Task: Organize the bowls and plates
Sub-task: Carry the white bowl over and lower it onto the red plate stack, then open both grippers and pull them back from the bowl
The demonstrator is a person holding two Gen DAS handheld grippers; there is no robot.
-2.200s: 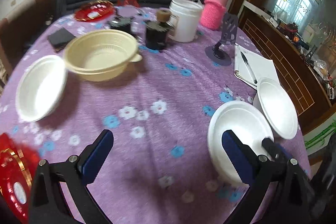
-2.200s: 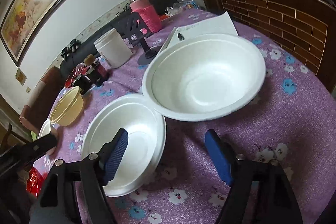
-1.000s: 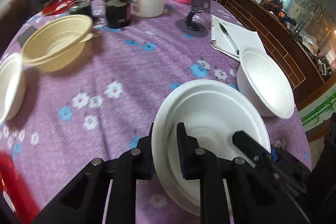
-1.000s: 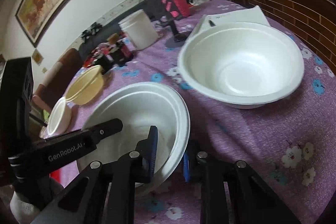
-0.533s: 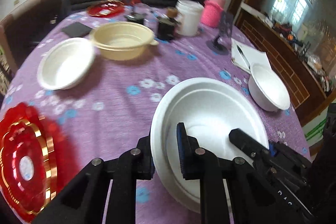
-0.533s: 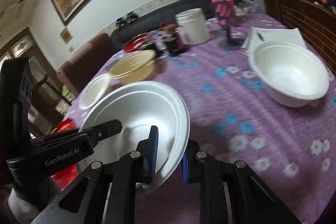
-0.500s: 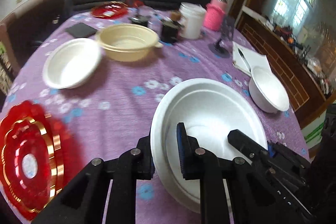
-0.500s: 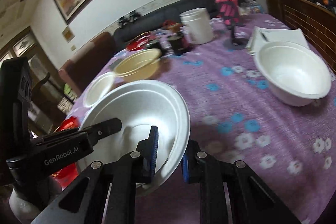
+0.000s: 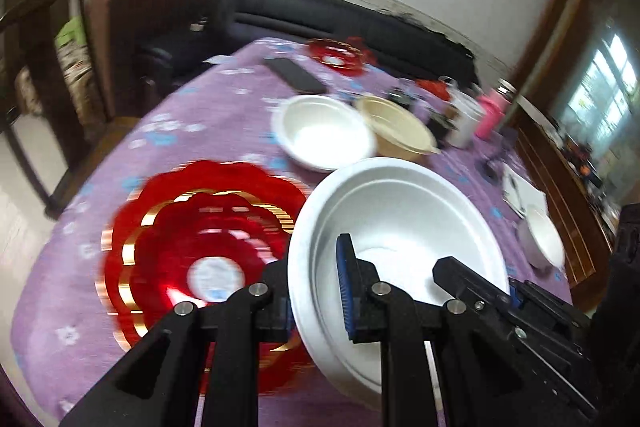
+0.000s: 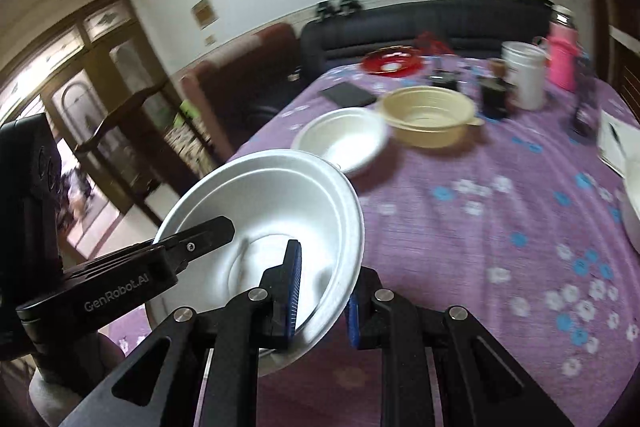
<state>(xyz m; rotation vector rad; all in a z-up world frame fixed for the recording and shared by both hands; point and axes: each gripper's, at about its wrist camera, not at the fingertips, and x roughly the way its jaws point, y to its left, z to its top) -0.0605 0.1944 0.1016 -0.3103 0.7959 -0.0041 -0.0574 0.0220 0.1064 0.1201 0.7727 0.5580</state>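
Left wrist view: white round foam bowl (image 9: 404, 223) is held above the purple-clothed table (image 9: 192, 115), over a red scalloped plate (image 9: 200, 227). Left gripper (image 9: 316, 291) and right gripper (image 10: 322, 295) each pinch its rim.

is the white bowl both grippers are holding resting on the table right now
No, the white bowl is lifted clear of the purple tablecloth, clamped by its rim in the right gripper and the left gripper.
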